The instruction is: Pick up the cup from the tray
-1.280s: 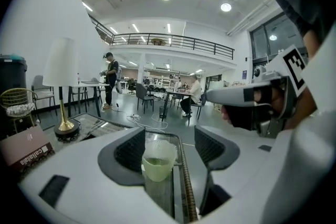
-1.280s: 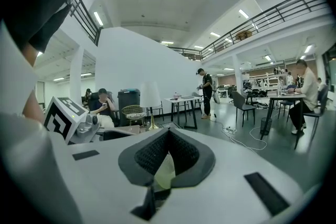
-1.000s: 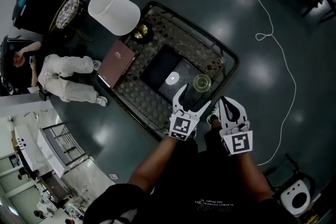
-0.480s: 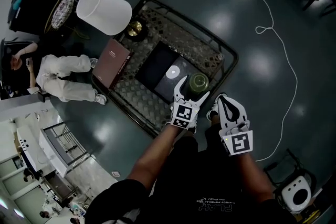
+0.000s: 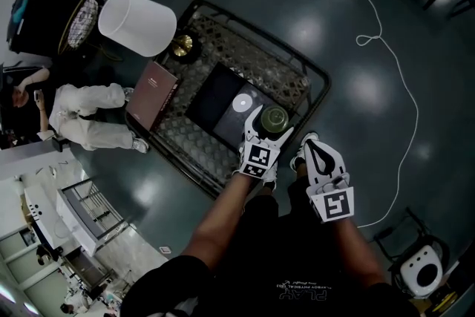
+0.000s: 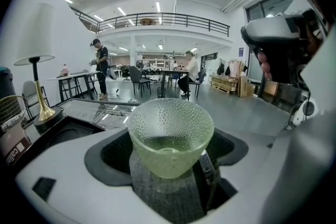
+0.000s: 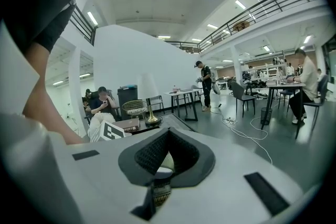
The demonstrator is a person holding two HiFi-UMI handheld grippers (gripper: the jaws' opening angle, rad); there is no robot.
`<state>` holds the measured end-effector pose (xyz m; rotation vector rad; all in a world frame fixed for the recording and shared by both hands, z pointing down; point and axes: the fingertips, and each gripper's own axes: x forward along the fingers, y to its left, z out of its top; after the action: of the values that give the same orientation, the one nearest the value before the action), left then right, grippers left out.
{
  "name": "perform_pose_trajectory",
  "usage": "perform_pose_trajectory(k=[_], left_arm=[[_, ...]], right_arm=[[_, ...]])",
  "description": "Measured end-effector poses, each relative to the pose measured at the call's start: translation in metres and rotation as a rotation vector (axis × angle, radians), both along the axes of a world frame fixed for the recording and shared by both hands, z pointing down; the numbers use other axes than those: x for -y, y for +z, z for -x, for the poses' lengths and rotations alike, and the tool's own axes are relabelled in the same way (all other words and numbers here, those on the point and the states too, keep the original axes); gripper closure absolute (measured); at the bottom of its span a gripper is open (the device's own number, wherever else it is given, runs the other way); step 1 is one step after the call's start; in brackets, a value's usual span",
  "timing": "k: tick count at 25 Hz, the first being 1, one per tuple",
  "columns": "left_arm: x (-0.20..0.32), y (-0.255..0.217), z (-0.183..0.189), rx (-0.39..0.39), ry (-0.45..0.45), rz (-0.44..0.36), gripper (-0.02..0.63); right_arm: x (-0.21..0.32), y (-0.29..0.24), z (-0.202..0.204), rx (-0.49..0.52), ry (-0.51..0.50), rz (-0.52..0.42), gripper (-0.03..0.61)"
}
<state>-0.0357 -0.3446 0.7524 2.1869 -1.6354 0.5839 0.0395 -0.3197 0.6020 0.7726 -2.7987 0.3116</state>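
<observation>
Left gripper: your left gripper (image 5: pixel 273 123) has its jaws closed in on the cup, one on each side, and the cup fills the gap between them.
Cup: the cup (image 6: pixel 170 136) is pale green dimpled glass. It is upright with its mouth up and sits deep between your left jaws. In the head view it is at the tray's near right corner. You cannot tell from any view whether its foot is on the tray or just off it.
Right gripper: your right gripper (image 5: pixel 312 149) has its jaws together with nothing between them. You hold it near you, just right of the left gripper and off the near right edge of the table.
Tray: the dark, flat tray (image 5: pixel 215 89) lies in the middle of the table.
White disc: a small white disc (image 5: pixel 241 103) lies on the tray, just left of the cup.
Table: the table (image 5: pixel 324 79) has a dark raised rim and a patterned top.
Book: a brown book (image 5: pixel 152 94) lies on the table, left of the tray.
Lamp: the white lamp shade (image 5: pixel 137 24) and brass foot (image 5: pixel 180 47) are at the table's far left corner.
Cable: a pale cable (image 5: pixel 386 48) loops over the floor to the right.
Bystander: a seated person (image 5: pixel 85 115) is on the far left, well apart from the table.
</observation>
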Motion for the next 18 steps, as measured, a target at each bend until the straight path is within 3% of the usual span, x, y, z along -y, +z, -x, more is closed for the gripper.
perform_pose_trajectory(k=[18], left_arm=[[0.013,-0.011,0.000,-0.006,0.013,-0.021,0.213]], right_arm=[[0.002,-0.002,-0.001,0.000,0.010,-0.009,0.580]])
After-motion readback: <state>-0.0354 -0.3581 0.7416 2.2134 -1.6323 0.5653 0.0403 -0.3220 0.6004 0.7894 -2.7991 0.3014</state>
